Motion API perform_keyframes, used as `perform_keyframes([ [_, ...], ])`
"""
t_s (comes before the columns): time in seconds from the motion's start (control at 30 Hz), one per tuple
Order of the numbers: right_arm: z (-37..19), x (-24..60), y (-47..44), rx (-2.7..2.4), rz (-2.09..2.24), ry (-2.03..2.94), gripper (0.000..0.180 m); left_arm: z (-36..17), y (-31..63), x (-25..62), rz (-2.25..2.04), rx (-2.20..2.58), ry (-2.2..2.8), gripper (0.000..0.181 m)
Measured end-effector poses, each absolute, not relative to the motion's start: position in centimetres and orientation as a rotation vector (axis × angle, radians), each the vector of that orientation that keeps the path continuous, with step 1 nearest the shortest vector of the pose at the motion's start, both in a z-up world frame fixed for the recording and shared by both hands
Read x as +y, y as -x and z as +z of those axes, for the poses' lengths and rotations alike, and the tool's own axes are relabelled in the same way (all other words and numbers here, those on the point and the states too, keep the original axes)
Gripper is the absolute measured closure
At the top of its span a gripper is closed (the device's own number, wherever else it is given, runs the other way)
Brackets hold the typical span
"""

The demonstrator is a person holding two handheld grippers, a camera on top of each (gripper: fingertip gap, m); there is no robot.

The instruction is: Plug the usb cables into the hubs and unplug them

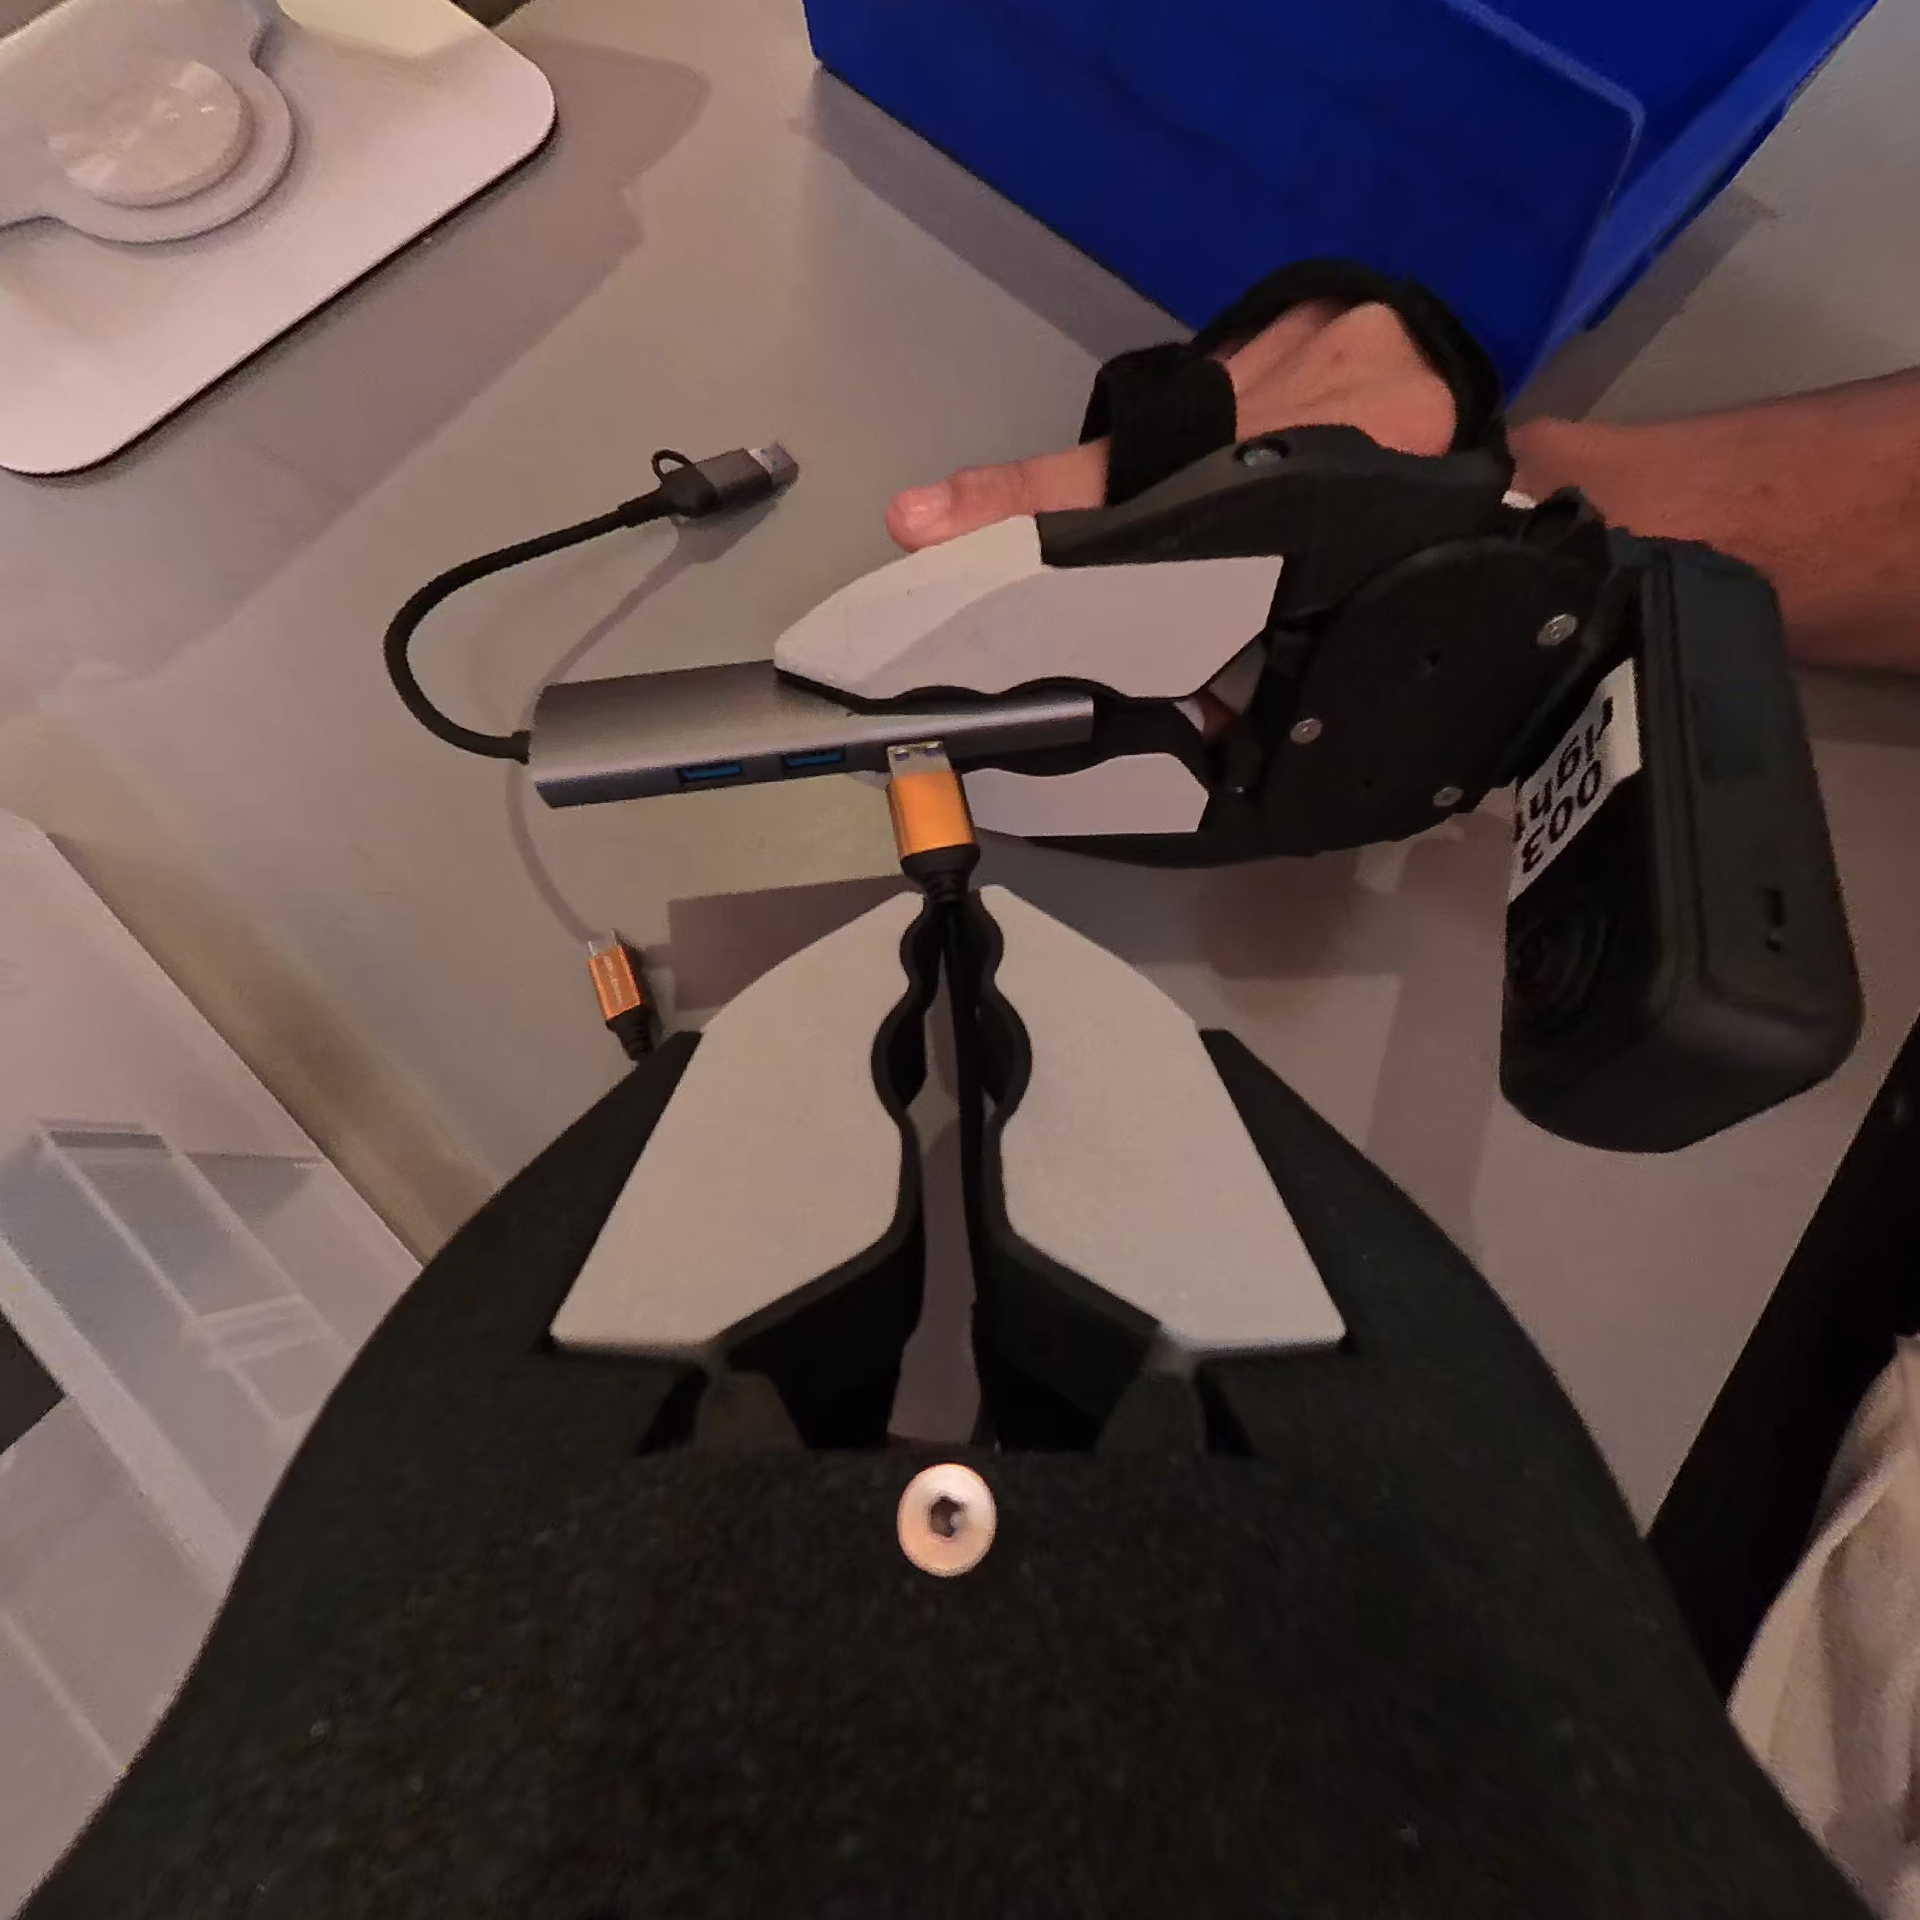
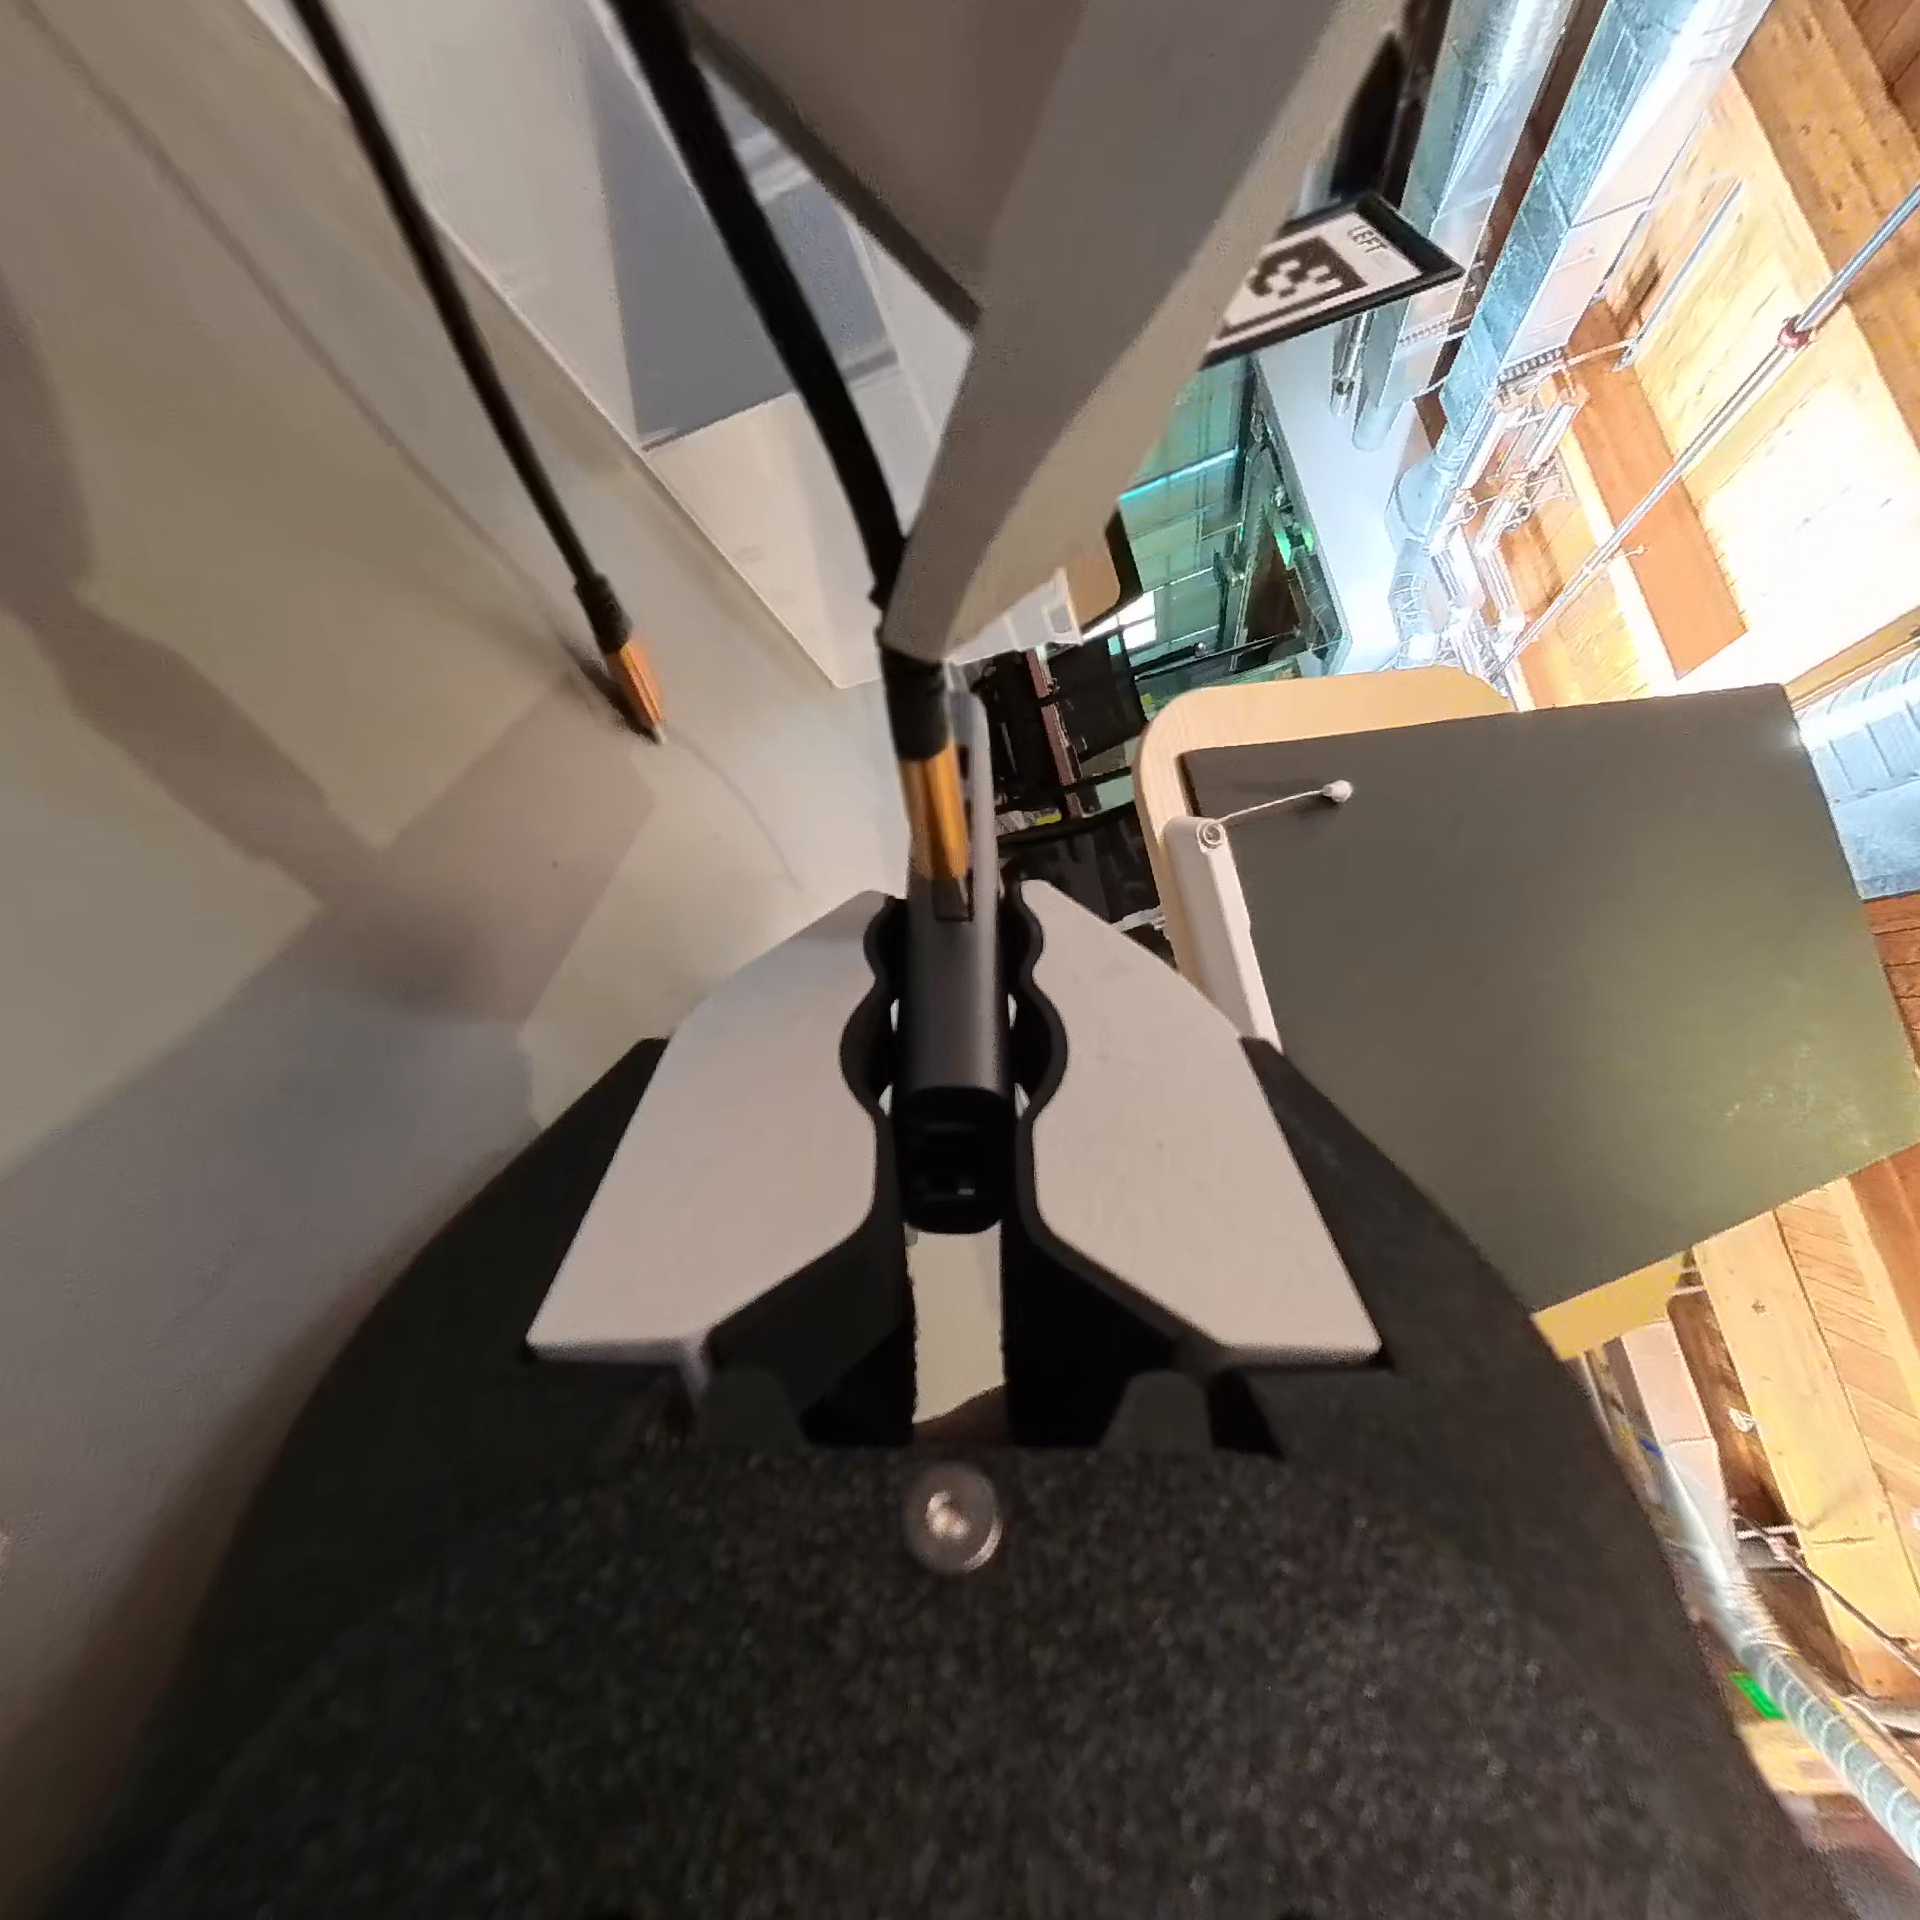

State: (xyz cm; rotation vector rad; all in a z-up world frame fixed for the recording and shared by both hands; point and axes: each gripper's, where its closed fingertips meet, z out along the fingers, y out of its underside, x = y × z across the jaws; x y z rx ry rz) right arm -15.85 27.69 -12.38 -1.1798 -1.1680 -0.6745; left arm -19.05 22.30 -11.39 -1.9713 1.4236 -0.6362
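Note:
A grey USB hub is held level above the table by my right gripper, which is shut on its right end. My left gripper is shut on the black cable just behind the orange USB plug. The plug's metal tip sits in the hub's third side port, with some metal still showing. In the right wrist view, my right gripper clamps the hub end-on, with the orange plug beyond it. The cable's other orange plug lies on the table.
The hub's own short black lead and plug lie on the grey table behind it. A blue bin stands at the back right and a grey pad at the back left. A clear plastic organiser is at the left.

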Motion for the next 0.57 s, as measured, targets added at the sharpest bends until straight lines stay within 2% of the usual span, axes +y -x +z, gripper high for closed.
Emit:
perform_keyframes([
  [0.03, -12.3, 27.7, 15.8, -1.164, -0.67, 1.181, 0.163, -11.3, 19.0, 22.3, -0.643, 1.422, 1.968, 0.178],
  [0.57, -12.9, 27.4, 16.1, -1.145, -0.597, 1.248, 0.163, -10.8, 19.1, 22.9, -0.687, 1.331, 1.937, 0.177],
])
